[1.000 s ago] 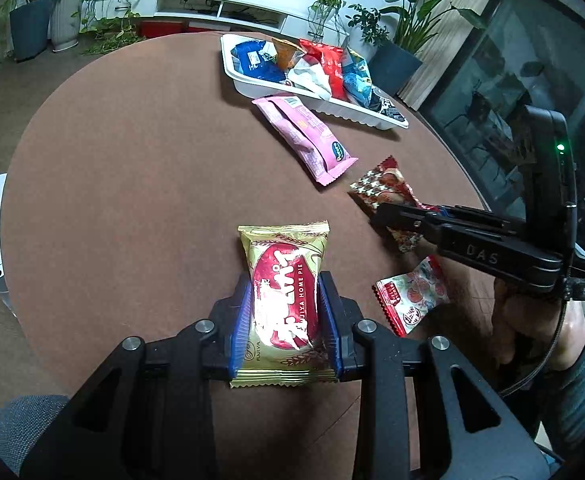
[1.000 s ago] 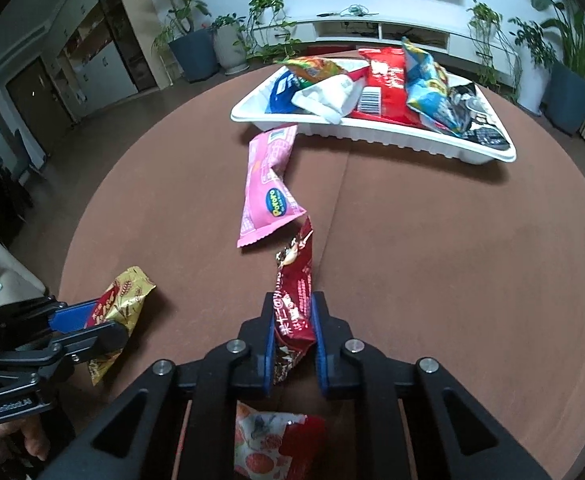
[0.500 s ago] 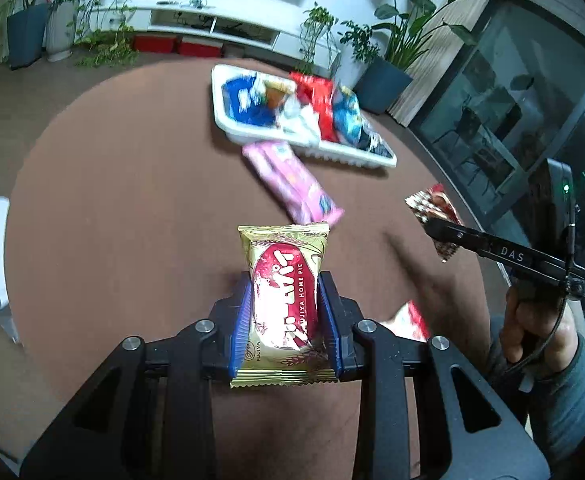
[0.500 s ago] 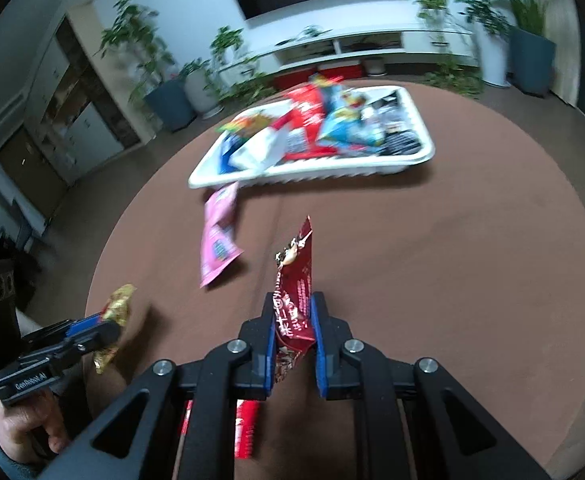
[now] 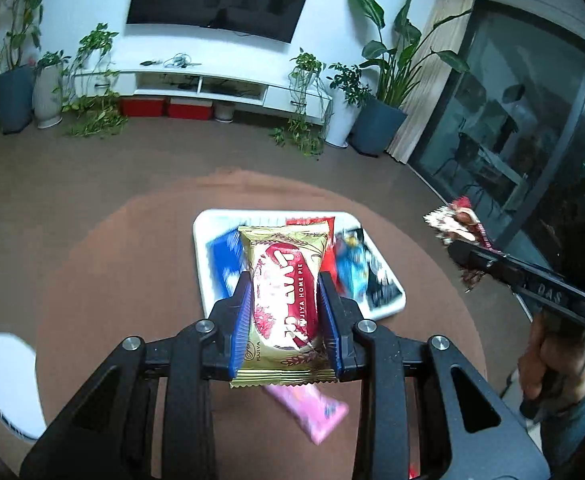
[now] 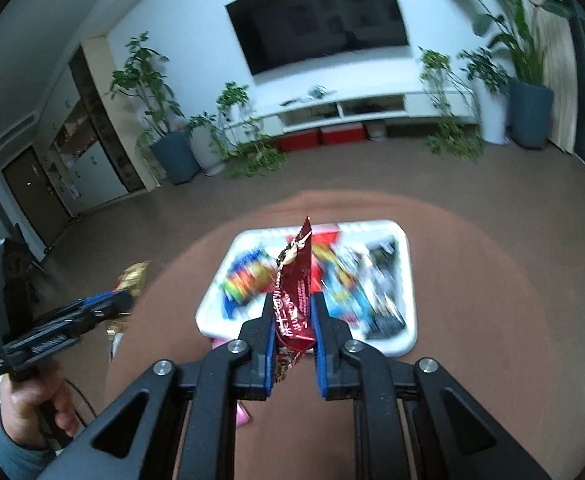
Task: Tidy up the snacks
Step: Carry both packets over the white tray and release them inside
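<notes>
Gold-and-red pie packet; dark red wrapper; white tray, contents blurred.

Each handheld gripper is matte black: the left gripper and the right gripper both carry ribbed blue pads on two angular fingers pinned with round silver screws. From the side, the right gripper's body bears pale lettering. The person wears grey sleeves, and a thin black cable loops beside the left hand.
</notes>
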Available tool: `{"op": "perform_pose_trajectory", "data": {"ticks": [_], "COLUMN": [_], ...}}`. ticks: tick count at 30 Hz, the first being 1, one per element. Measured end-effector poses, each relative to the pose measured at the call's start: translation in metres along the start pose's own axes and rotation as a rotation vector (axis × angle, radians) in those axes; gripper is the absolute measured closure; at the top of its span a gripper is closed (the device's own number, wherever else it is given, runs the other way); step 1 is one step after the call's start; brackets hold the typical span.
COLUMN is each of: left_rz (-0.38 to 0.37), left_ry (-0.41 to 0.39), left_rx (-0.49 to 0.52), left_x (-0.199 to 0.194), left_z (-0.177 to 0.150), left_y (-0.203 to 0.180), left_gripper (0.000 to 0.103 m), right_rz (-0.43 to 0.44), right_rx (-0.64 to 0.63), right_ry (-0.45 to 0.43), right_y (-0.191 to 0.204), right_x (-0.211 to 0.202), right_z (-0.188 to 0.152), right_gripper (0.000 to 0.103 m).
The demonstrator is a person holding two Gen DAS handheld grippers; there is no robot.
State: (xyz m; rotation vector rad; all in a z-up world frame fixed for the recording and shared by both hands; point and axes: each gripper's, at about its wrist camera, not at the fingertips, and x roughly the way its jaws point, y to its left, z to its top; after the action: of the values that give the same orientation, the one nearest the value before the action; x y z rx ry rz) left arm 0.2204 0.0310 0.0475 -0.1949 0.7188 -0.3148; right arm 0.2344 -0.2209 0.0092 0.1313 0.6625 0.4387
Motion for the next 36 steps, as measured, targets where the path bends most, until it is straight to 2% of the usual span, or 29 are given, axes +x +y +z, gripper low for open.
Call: {"op": "perform_pose_trajectory", "data": {"ticks": [3, 7, 14, 25, 36], "left_rz": [0.017, 0.044, 0.075, 0.097, 0.123], "left_ry": [0.028, 0.068, 0.125, 0.16, 0.178], "left_rx": [0.013, 0.007, 0.026, 0.047, 0.064], "left_x": [0.031, 0.079, 0.136, 0.188, 0.206], "left_z": [0.016, 0.026, 0.016, 0.012, 0.01], "left_y": [0.001, 0.01, 0.021, 0.029, 0.038], "left_gripper": [0.074, 0.074, 0.074, 0.074, 0.074], "right_rz": [0.023, 0.027, -0.016, -0.034, -0.075], "right_rx": [-0.016, -0.005, 0.011, 0.005, -0.068], "right_ry": [0.022, 0.077, 0.166, 0.226, 0.229], "right_y": [0.014, 0.017, 0.004, 0.0, 0.003], "right_x": [0.034, 0.081, 0.145, 0.183, 0.195], "right_z": [0.02, 0.03, 0.028, 0.008, 0.001], "right_gripper": [0.086, 0.086, 0.086, 0.086, 0.086]}}
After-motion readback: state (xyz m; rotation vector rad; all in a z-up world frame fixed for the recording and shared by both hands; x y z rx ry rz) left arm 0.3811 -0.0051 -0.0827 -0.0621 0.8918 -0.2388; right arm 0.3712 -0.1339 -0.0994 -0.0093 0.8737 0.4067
